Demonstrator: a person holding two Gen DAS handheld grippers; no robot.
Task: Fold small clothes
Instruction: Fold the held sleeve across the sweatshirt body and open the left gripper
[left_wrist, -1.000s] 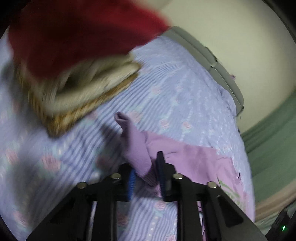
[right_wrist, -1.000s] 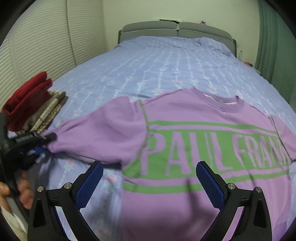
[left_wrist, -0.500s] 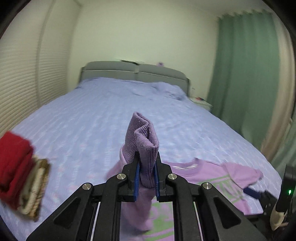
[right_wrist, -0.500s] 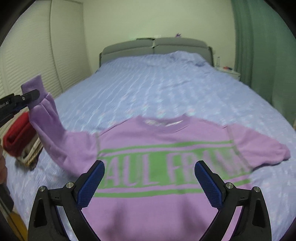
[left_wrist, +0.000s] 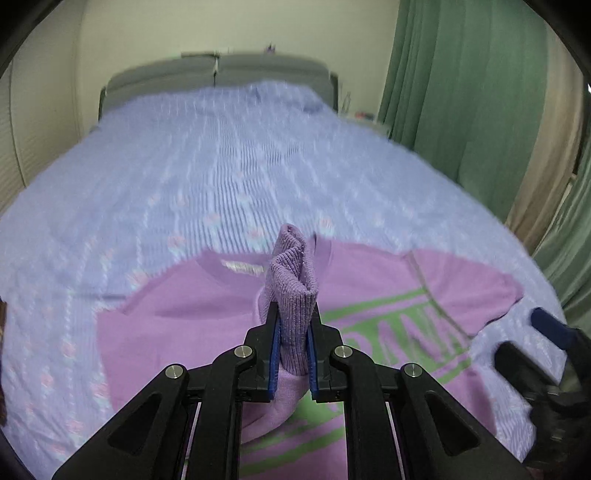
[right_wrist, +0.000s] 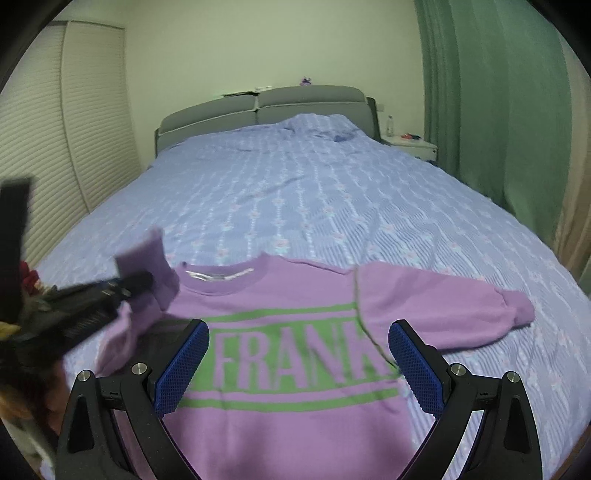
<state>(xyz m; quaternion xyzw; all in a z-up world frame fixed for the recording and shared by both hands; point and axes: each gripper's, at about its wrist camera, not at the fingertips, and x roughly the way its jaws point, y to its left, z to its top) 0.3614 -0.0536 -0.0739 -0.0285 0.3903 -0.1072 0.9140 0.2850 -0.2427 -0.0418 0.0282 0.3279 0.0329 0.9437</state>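
The left gripper (left_wrist: 293, 354) has its two black fingers drawn close together, their blue pads (left_wrist: 274, 354) pressing from both sides on a bunched ribbed sleeve cuff (left_wrist: 293, 291) that stands up between them. It hangs raised above the bed, over the near left part. The right gripper (right_wrist: 299, 369) holds its fingers spread wide apart, the blue pads (right_wrist: 183, 365) facing each other with nothing between them, and hovers low over the bed's near edge, to the right of the left gripper.

Sweater (right_wrist: 295, 369) hem cut off below; left tool (right_wrist: 125, 286) blurred.
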